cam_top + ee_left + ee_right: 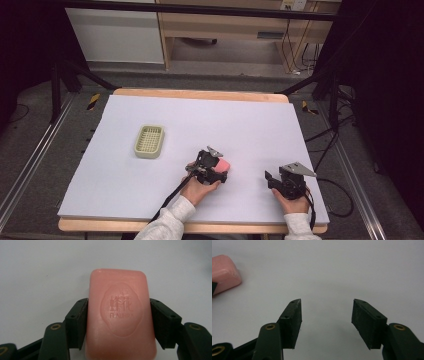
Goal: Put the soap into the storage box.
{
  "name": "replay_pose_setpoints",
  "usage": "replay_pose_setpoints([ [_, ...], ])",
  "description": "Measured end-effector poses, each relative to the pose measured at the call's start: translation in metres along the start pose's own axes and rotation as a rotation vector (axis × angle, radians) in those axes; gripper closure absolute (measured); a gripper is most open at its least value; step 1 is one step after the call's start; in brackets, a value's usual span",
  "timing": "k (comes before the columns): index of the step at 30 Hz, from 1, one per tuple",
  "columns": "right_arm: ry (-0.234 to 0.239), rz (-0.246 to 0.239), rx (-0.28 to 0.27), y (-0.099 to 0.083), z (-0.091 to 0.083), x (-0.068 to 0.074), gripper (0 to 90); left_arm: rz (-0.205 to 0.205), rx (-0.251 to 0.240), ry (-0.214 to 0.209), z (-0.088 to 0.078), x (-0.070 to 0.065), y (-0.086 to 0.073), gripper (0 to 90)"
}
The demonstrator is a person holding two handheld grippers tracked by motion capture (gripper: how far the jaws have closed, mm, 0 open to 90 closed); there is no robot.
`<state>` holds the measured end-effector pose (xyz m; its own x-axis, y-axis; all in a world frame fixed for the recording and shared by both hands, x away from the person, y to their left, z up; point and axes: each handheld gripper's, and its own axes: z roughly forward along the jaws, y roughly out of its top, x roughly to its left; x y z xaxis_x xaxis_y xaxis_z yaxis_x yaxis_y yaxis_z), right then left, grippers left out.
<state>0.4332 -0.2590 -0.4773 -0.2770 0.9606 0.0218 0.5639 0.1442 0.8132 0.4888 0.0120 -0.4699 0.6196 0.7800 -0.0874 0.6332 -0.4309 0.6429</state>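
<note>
Currently the left hand-held gripper (119,322) is clamped on a pink soap bar (120,315), one black pad pressed on each long side. Left gripper view: bar is a rounded rectangle, salmon pink, smooth and slightly glossy, with softened corners. Top face carries an embossed scalloped oval medallion. Inside it are two or three pressed characters, likely Chinese, too soft to read for sure. Under them is a line of Latin capitals that reads roughly "FLAUHRA"; the middle letters are not crisp, so treat that as approximate. No other label or wrapper on it.

Location: soap lies flat on the white sheet covering the table (280,125), in the near middle, just ahead of the person's left hand (199,189). In the high view the soap bar (223,164) pokes out pink past the front of the left hand-held gripper (216,167). In the right gripper view one rounded corner of the bar (224,271) sits at the far left edge.

Right hand-held gripper (326,312) has nothing between its pads, only bare white sheet in the gap; jaws read as together as far as they go, holding nothing. It rests on the table near the right front edge (270,178), apart from the soap.

Green slotted soap dish (149,141) sits to the far left of the bar, well apart from it.
</note>
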Motion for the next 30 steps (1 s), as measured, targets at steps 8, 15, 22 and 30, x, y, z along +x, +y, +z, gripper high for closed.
replay_pose_setpoints([
  [8,0.002,-0.001,0.000,0.000,0.000,0.000,41.3,0.009,0.004,-0.014,-0.005,0.005,0.000,36.7],
  [15,0.002,-0.001,0.000,0.000,-0.001,0.000,41.2,0.014,-0.016,-0.020,-0.017,0.010,0.002,36.8],
  [22,0.003,0.001,-0.002,0.000,-0.001,0.000,40.8,0.022,-0.033,-0.017,-0.030,0.017,0.001,36.8],
  [30,0.000,-0.001,-0.006,0.000,-0.001,0.000,40.2,0.028,-0.040,-0.010,-0.045,0.025,0.001,36.8],
])
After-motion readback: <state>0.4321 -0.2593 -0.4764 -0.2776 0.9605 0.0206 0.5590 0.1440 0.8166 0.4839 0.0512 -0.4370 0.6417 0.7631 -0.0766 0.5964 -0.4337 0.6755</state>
